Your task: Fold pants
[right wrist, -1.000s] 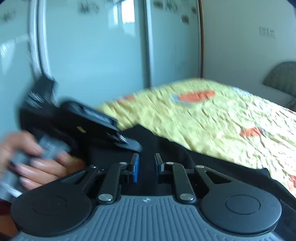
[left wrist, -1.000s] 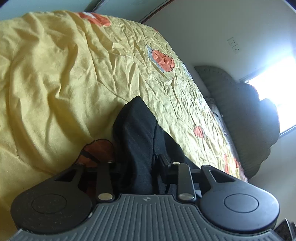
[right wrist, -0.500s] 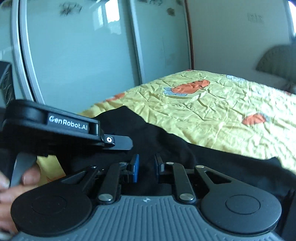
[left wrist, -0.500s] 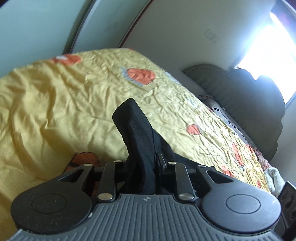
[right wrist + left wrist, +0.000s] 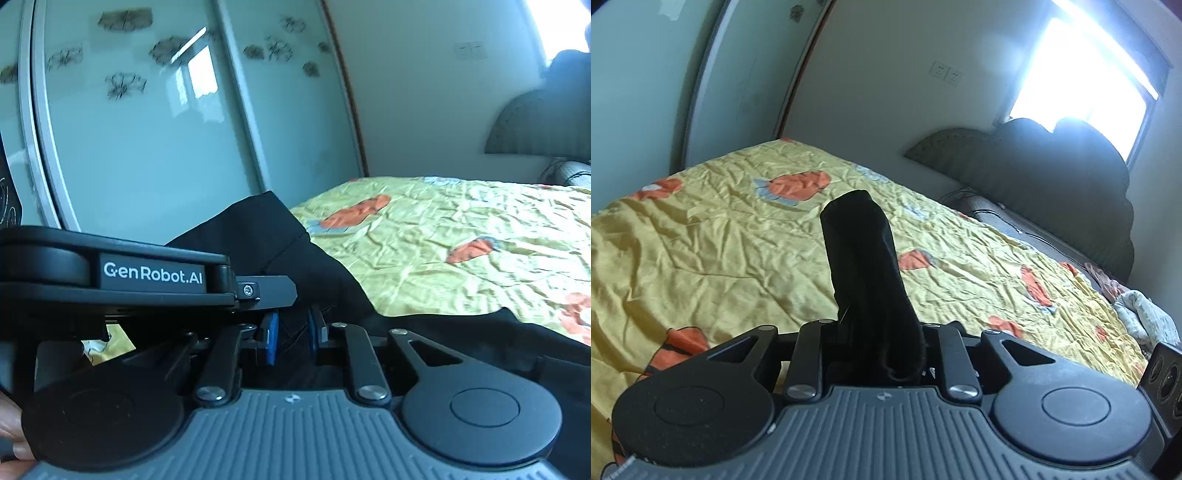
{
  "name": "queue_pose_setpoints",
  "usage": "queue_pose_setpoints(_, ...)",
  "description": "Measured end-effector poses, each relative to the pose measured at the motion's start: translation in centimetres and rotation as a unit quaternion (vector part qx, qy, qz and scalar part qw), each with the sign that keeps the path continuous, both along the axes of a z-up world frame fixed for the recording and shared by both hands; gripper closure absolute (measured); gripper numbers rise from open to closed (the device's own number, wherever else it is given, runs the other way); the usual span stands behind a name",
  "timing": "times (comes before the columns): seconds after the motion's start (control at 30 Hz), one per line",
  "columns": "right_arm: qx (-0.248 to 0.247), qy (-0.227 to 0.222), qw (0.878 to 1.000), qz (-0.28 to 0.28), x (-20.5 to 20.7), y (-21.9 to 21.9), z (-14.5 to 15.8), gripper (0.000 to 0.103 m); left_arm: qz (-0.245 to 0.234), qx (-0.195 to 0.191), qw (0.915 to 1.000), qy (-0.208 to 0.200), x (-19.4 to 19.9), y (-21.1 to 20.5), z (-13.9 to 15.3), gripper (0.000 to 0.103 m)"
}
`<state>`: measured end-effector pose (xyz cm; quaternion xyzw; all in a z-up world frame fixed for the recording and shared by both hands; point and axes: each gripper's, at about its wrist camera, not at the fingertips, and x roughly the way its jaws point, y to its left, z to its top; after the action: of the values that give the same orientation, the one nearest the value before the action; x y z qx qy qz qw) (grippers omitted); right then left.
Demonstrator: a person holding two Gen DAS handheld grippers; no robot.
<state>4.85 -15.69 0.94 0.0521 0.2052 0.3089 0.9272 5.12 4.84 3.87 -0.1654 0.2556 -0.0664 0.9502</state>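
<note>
Pants of black soft cloth, pinched in both the left hand-held gripper and the right hand-held gripper, raised just ahead above the yellow orange-patterned bedspread; no fold visibly laid down yet.

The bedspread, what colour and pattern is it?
The bedspread is yellow with orange fish-like patches; the left wrist view shows it best.

Left gripper and right gripper both sit clamped, side by side, angled slightly downward.
</note>
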Motion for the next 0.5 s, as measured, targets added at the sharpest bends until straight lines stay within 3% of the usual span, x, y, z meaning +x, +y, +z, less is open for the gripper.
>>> queue_pose_setpoints(0.5,0.072,-0.027,0.994,-0.072,-1.6,-7.2,1.2,0.086,-0.079,0.047,0.9944,-0.052,-1.0,-8.4,2.3,0.08)
